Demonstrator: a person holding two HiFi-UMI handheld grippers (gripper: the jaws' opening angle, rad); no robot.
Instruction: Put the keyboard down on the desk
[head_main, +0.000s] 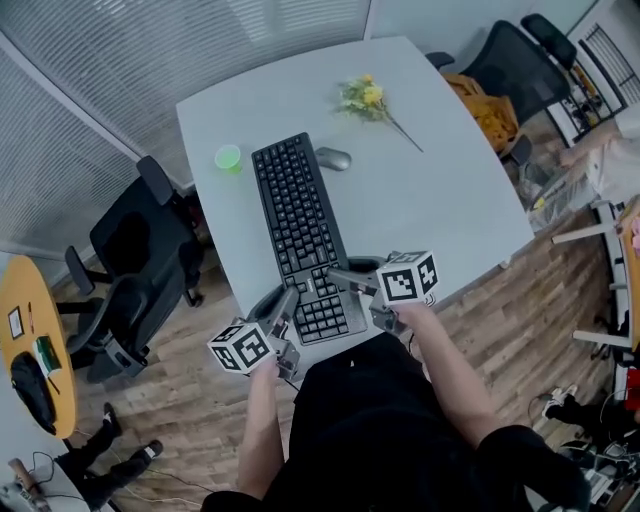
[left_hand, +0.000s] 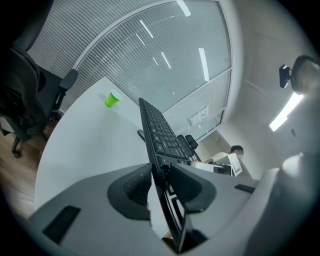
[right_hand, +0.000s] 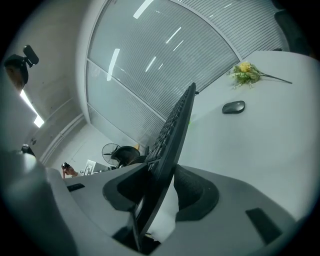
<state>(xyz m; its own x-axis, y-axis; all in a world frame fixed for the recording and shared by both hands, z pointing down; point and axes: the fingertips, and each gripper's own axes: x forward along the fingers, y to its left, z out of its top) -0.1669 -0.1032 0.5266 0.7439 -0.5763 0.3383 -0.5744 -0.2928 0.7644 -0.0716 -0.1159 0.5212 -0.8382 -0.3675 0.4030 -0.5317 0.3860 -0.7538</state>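
A green cup (head_main: 228, 157) stands left of the far end of the keyboard (head_main: 298, 225), the left gripper (head_main: 284, 308) is clamped on its near left edge, the keyboard itself stretches lengthwise over the middle of the desk (head_main: 440, 200), a mouse (head_main: 334, 158) lies just right of its far end, and the right gripper (head_main: 352, 281) is clamped on its near right edge.

White desk (head_main: 440, 205) carries green cup (head_main: 228, 157), mouse (head_main: 334, 158), yellow flowers (head_main: 365, 97)

Bright, even light; soft shadows; fisheye corners dark, perhaps blurred.
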